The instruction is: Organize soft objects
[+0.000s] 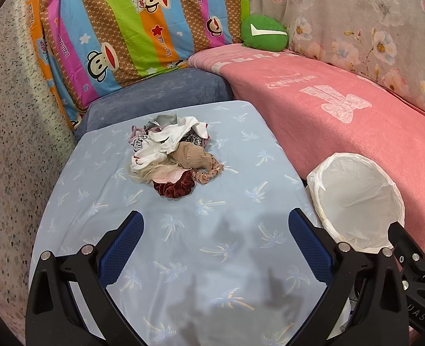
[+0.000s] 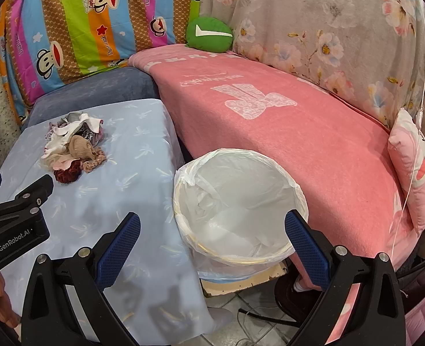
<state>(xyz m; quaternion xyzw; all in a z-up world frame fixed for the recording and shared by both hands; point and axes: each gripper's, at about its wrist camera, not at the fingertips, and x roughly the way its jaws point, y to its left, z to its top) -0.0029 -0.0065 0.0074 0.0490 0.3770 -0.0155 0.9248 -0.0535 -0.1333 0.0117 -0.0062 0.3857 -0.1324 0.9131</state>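
Hovering over pale blue sheet (image 1: 212,259), left gripper (image 1: 216,225) spread wide, empty. Right gripper (image 2: 212,226) likewise wide, empty, above white-lined basket (image 2: 299,199). Pile of soft garments (image 1: 170,152) lay farther on sheet, left of pink blanket (image 1: 327,109).

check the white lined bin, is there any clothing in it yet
No, the bin shows only its bare white liner, and the clothes pile sits on the blue sheet.

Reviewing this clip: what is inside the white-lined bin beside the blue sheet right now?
The bin shows only its crumpled white plastic liner; no clothing is visible inside. The nearest part of its bottom is hidden by the rim. The pile of soft items sits on the blue sheet.
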